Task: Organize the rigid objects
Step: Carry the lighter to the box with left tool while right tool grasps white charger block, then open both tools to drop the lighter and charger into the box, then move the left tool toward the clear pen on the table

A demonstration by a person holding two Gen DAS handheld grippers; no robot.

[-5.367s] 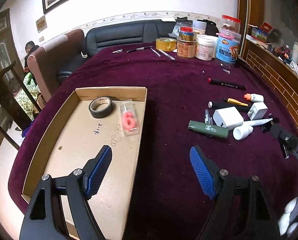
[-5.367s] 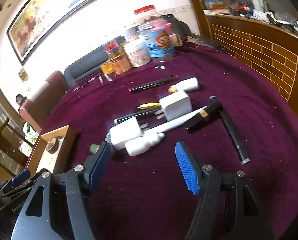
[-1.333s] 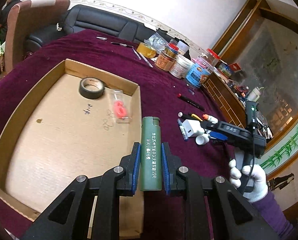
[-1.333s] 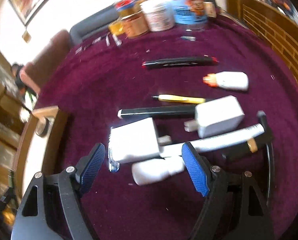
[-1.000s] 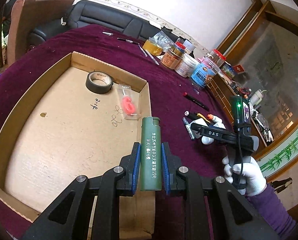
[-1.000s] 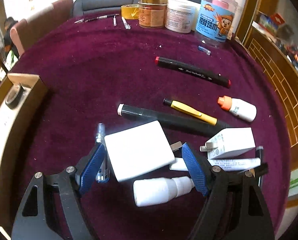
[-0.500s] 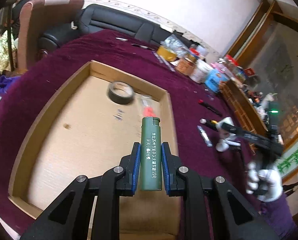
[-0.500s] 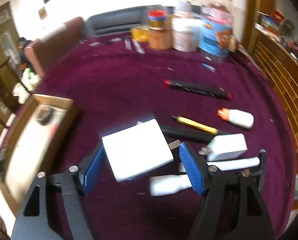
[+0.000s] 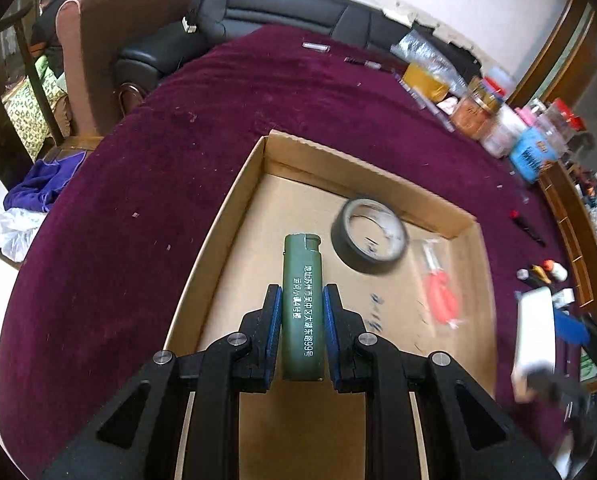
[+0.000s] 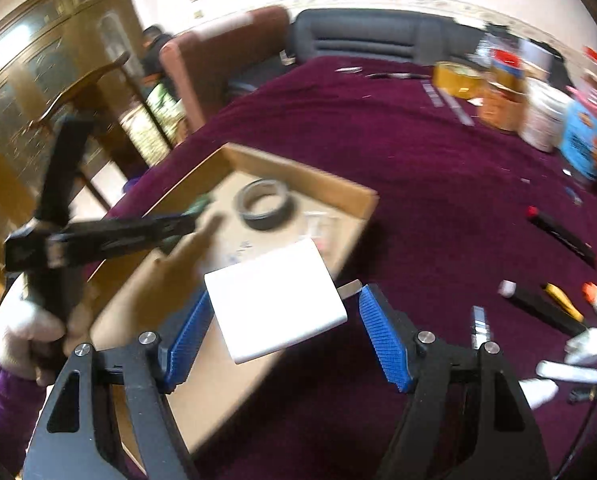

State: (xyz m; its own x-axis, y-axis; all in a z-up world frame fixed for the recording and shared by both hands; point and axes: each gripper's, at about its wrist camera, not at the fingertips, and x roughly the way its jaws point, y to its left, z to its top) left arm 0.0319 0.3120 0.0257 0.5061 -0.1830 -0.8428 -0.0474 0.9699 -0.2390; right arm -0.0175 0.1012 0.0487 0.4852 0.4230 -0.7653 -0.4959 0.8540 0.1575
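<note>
My left hand-held gripper is pinching a green lighter between its blue pads, the lighter pointing away from me along the fingers and held above the floor of the shallow cardboard box. Inside that box I can see a grey roll of tape near the far wall and, just beside it, a small clear packet with something red in it. My right hand-held gripper holds a white charger block with its jaws set wide; the left pad sits against the block's edge, though I cannot tell whether the right pad touches it, since a metal prong shows beside it. The block hangs over the near right corner of the box. On the purple-covered counter to the right lie pens, small white bottles and another white plug, well apart from the box.
</note>
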